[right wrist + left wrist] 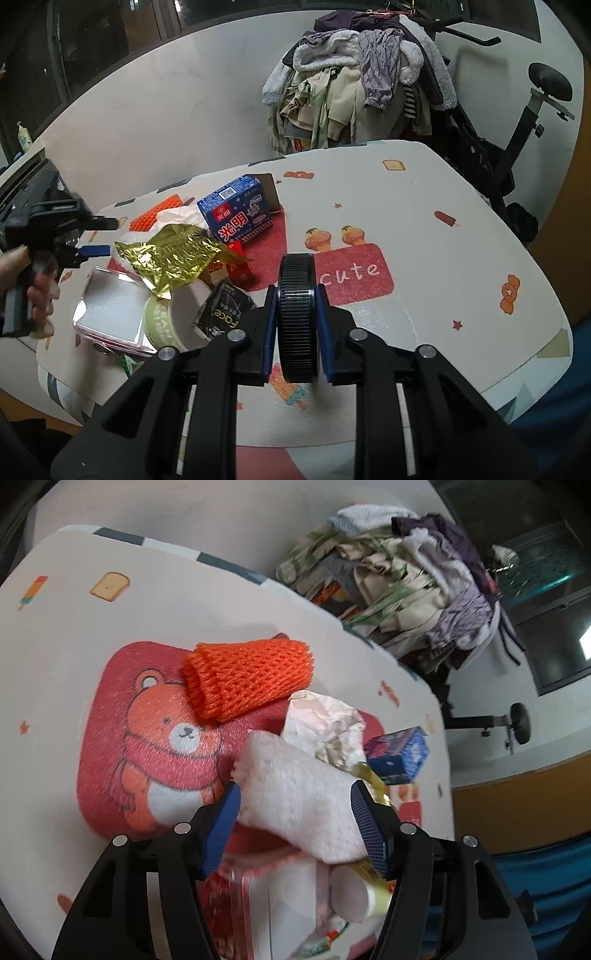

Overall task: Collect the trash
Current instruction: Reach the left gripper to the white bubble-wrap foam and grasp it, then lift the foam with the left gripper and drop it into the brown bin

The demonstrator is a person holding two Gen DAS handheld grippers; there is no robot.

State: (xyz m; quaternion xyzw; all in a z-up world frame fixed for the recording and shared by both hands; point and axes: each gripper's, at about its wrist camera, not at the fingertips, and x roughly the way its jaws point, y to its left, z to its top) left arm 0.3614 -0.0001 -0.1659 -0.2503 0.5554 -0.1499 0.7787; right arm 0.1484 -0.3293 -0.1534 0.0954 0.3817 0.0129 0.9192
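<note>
Home rm: clothes heap [354,77], exercise bike [524,122], cartoon tablecloth [443,258].
</note>
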